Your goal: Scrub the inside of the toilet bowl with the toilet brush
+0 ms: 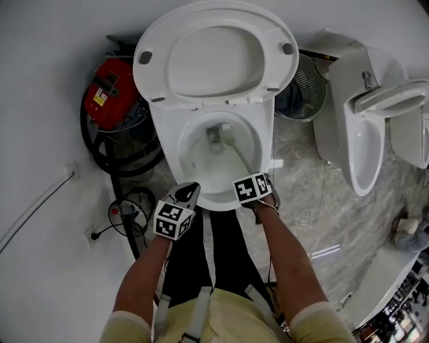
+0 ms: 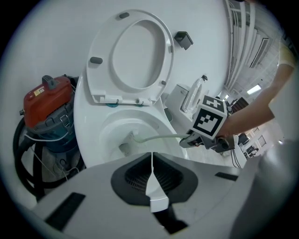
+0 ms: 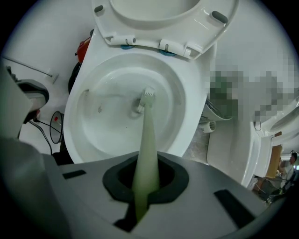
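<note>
Cream sleeves (image 1: 320,323), black trousers (image 1: 228,248), pale straps (image 1: 198,309)

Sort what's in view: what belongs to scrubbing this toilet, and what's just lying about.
Belongs to the job:
- toilet brush, held in the right gripper, its head down in the bowl
- toilet bowl, with the seat lifted

Just lying about:
- red vacuum cleaner
- mesh bin
- other white fixture at the right
- left gripper, shut, holding nothing
</note>
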Available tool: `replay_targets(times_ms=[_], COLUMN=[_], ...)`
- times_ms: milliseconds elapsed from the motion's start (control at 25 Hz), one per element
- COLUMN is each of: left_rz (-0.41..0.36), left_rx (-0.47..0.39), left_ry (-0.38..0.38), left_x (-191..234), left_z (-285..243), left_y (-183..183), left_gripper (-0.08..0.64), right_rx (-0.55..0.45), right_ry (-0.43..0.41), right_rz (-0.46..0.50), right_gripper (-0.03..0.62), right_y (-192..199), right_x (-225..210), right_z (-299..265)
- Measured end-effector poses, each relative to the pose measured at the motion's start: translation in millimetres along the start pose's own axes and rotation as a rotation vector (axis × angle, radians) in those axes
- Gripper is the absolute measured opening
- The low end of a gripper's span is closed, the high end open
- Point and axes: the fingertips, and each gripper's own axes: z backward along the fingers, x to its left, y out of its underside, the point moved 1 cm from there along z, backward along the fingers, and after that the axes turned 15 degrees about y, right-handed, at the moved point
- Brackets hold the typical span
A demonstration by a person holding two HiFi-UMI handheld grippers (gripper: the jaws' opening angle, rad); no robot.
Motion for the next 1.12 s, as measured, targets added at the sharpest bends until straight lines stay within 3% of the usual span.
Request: replay_targets(times_ms=[600,1120], left_rz=[-0.015,0.043], left_rx=[0.0,0.006], left_ry=[0.014,-0.004], left_x=[-21.0,-19.1], left_z=[-5.4,4.2], left_y=[-3.0,7.9], left_gripper=[0.014,0.014], right_rx=[0.027,0.081], right_ry=[0.117,0.037], right_rz=[0.18,0.277], right_gripper=[0.015,0.015], right_y=[47.2,79.9], right_x=[-14.6,18.9], right_z=[11.0,22.8])
